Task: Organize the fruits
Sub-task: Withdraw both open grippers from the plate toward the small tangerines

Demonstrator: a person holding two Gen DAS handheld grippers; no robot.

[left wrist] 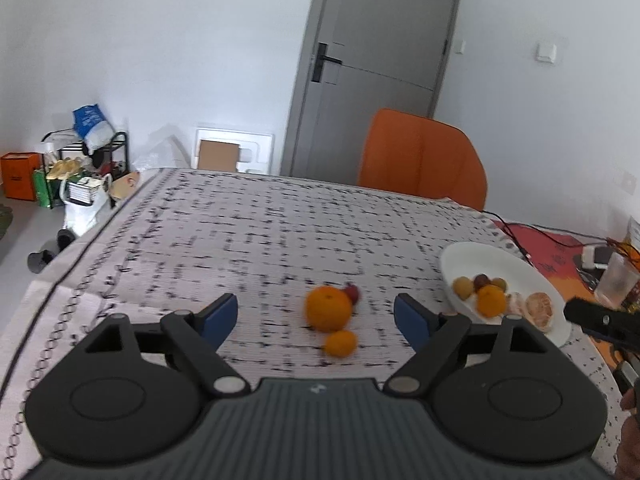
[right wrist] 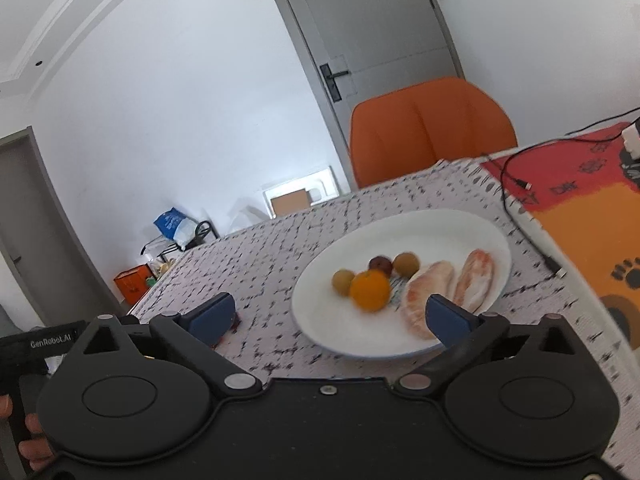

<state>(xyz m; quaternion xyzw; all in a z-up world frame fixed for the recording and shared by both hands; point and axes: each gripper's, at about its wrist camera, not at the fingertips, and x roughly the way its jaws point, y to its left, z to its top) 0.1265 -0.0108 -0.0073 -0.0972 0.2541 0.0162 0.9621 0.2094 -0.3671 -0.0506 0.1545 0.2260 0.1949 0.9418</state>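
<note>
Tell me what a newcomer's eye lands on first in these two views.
First, the white plate of fruit on the patterned tablecloth, with an orange among small round fruits and two peeled segments. Next, the loose large orange and small orange ahead of the open left gripper. Behind the table stands a bright orange chair.

A table under a white cloth with black dashes (left wrist: pixel 260 232) carries a round white plate (right wrist: pixel 400 344), a large orange (left wrist: pixel 329 307), a smaller orange (left wrist: pixel 341 343), and a red-orange mat (right wrist: pixel 580 200)
</note>
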